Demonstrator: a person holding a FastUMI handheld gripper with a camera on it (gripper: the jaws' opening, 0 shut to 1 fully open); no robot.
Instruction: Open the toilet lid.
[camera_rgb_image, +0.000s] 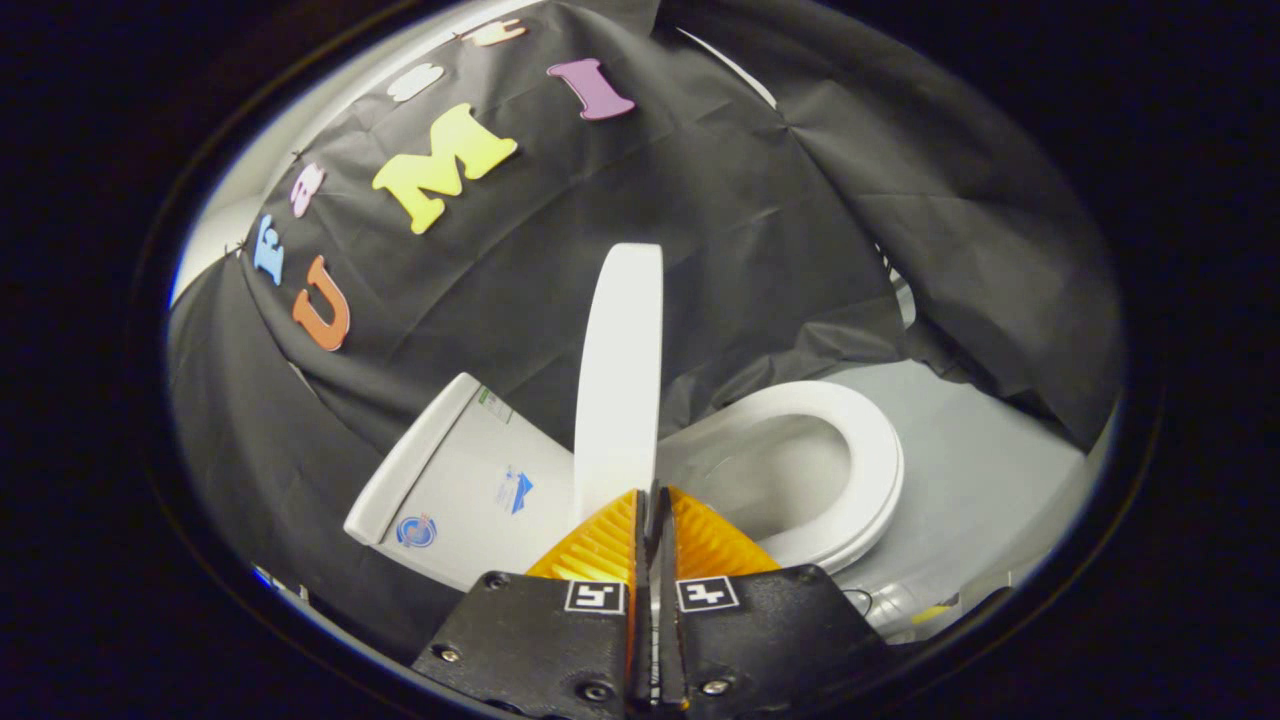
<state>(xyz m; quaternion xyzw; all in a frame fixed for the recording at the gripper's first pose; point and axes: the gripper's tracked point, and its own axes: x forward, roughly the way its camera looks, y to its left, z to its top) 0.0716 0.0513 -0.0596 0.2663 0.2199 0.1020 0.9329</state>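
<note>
The white toilet lid (618, 380) stands raised, seen almost edge-on, between the tank (460, 480) on one side and the open seat ring (860, 470) on the other. The bowl (770, 480) lies open under the seat. My gripper (651, 492) is shut, its two fingers pressed together with only a thin dark slit between them. The lid's near end sits right at the fingertips and runs behind one finger (600, 545). I cannot tell whether the tips touch the lid. Nothing shows inside the slit.
Black cloth hangs close behind the tank and around the toilet. A pale grey floor (990, 470) spreads beyond the seat. Something small and yellow (930, 612) lies low on the floor near the bowl's base.
</note>
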